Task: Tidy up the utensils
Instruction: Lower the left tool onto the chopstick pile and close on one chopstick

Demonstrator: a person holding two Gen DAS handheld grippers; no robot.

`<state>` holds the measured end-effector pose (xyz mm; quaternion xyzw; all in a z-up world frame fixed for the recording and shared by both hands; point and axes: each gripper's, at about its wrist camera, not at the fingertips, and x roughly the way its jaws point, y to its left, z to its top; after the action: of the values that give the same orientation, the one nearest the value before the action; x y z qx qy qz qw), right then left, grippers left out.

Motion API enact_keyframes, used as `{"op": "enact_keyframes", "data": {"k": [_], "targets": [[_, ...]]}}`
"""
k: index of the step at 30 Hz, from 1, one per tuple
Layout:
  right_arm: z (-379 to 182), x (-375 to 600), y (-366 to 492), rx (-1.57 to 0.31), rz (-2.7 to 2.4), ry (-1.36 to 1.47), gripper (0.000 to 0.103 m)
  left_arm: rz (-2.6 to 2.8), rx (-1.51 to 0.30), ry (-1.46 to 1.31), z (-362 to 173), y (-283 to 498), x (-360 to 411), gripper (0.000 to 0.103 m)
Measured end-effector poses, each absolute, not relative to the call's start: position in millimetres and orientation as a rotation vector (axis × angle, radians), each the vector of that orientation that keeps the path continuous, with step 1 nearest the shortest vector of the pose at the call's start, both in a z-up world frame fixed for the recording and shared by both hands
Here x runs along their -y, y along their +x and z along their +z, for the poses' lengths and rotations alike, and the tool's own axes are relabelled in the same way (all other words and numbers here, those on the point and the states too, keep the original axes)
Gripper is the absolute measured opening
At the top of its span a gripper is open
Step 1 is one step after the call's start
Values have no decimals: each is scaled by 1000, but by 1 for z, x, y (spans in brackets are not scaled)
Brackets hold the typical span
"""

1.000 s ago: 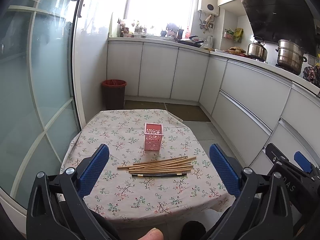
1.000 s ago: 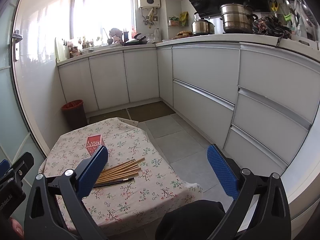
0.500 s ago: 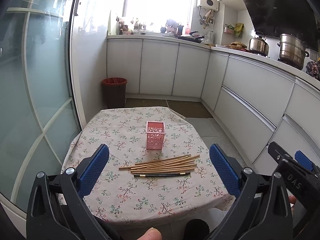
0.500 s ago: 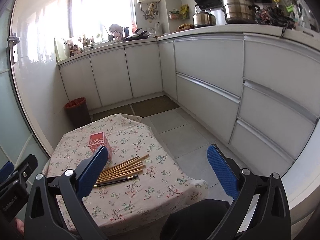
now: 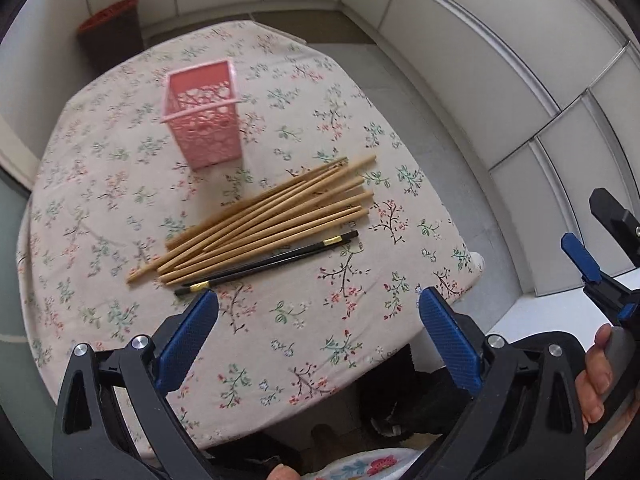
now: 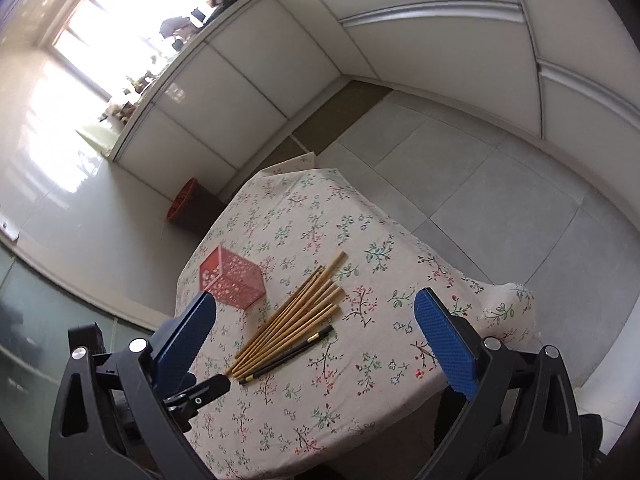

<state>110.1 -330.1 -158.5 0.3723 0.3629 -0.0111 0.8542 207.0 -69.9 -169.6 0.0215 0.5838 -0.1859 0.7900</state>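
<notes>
Both sets of jaws spread wide and empty: left gripper [image 5: 318, 344] low in its frame above the floral tablecloth [image 5: 320, 332], right gripper [image 6: 316, 340] likewise. Just beyond, at centre frame, a loose fan of wooden chopsticks [image 5: 264, 220] flat on the cloth, black chopsticks [image 5: 268, 262] alongside the near edge. Farther up and left, upright pink perforated holder [image 5: 202, 114], apparently empty, near the pile but apart from it.

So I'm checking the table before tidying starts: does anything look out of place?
Yes: the wooden chopsticks and black chopsticks lie loose on the tablecloth beside the upright, empty pink holder.
</notes>
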Motion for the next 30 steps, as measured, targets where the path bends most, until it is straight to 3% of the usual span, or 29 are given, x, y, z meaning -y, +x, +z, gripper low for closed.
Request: {"op": "enact_keyframes", "data": {"k": [9,11,13,17,25,30], "targets": [[-204,374,137,-850,-66,927,97,-500,-1378,361,-227,300,166,95],[-209,378,137,-868,-78,948,97,-484,-1364,459,-237,316,177,83],[-217,381,141,-895,-76,976,97,-461,-1399,508,-250,334,182,63],[-226,376,148,-947,-23,1010,97,-450,-1427,566,-264,355,188,62],[-228,373,153,-964,-16,989,97,-463,-1473,611,-284,375,190,36],[-230,373,154,-980,-44,987,97,-492,-1499,560,-290,382,183,27]]}}
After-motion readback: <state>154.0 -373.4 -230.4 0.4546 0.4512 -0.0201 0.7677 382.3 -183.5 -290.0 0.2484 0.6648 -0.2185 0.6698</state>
